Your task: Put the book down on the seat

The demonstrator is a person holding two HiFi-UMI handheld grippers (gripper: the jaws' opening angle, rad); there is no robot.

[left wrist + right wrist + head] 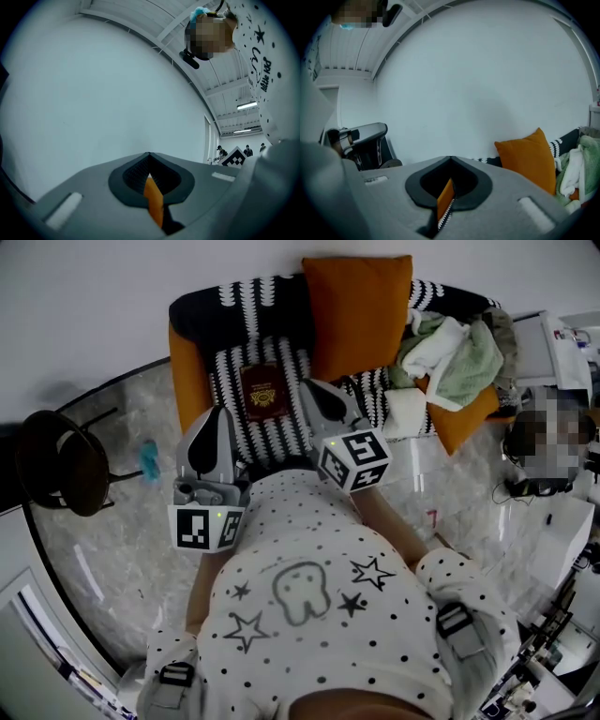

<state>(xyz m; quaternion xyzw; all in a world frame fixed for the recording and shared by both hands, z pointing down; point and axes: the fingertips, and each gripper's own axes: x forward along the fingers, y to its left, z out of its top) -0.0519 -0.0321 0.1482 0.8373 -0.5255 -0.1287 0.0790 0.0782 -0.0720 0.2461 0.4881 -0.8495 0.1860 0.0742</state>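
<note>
- Head view, armchair (192, 381): orange sides, with a black-and-white striped cover (234, 371) over the seat and back.
- Head view, contents of the seat:
  - The book (265, 392) lies flat and cover-up on the left half of the striped seat.
  - An orange cushion (356, 310) leans upright against the back, just right of the book.
  - A heap of white and green clothes (450, 357) fills the right end and spills over the right arm.
- Head view, floor: a black round stool (61, 460) stands to the left of the armchair, well apart from it. A small turquoise item (150, 460) lies between the two.
- Head view, grippers: the left gripper (218, 418) and the right gripper (317, 390) point toward the seat. In the picture the book lies between their tips. Neither gripper has hold of it.
- Left gripper view: the left gripper (149, 153) points at a bare white wall. Its jaws are together, meeting at the tip, with nothing clamped. Only a thin orange sliver of background shows through the slit below the tip.
- Right gripper view: the right gripper (451, 158) has its jaws fully closed on nothing. Orange and a zigzag edge of the cover show through the slit.
- Right gripper view, beyond the jaws: the cushion (527, 157) stands against the wall, with the clothes (576, 166) at the far right.
</note>
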